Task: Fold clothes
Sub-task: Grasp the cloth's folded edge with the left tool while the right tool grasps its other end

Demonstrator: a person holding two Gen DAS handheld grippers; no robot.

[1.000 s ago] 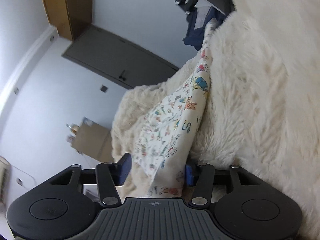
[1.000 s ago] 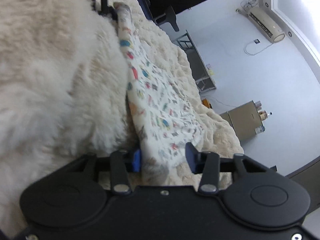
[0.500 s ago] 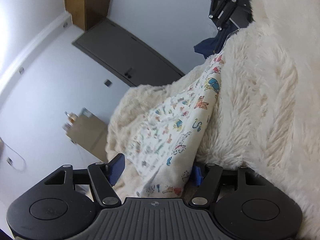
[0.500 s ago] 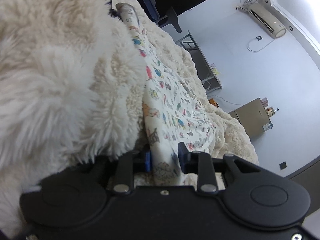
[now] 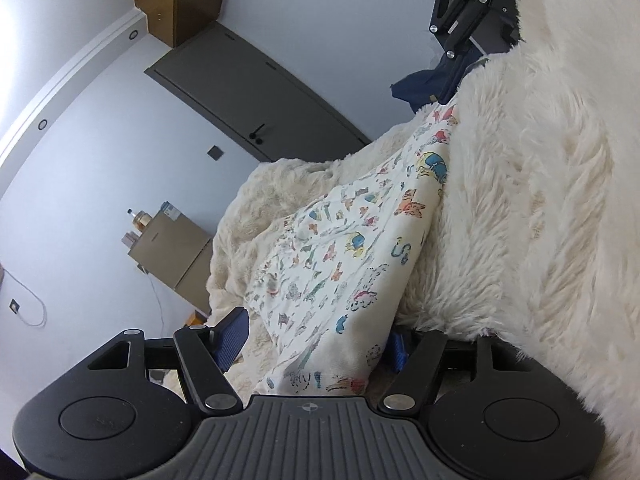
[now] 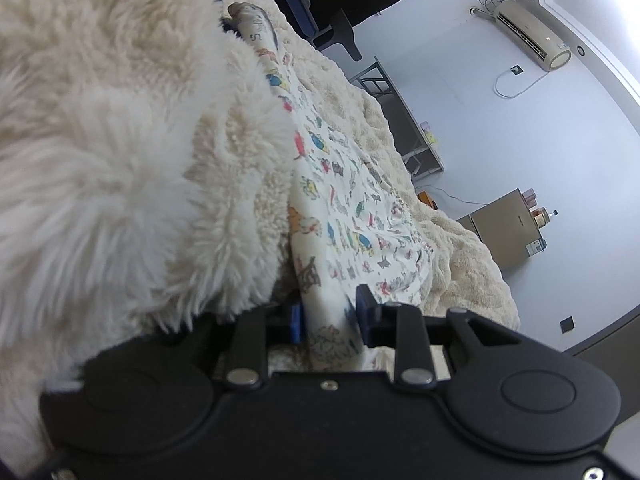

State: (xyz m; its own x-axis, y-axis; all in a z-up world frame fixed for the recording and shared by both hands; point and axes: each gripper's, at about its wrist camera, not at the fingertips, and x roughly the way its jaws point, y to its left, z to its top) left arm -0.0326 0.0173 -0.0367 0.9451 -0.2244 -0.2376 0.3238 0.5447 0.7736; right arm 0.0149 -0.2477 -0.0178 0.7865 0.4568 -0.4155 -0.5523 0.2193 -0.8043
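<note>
Garment (image 5: 344, 264) stretched lengthwise between hand-held grippers.

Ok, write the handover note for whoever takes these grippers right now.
Left gripper: open; the printed garment lies between its fingers, not pinched.
Right gripper: shut on the printed garment's other end.
The garment is stretched along the cream blanket, beside white fluffy fabric.
Done: one end gripped.
Left: probably close the left fingers, then fold.
</note>
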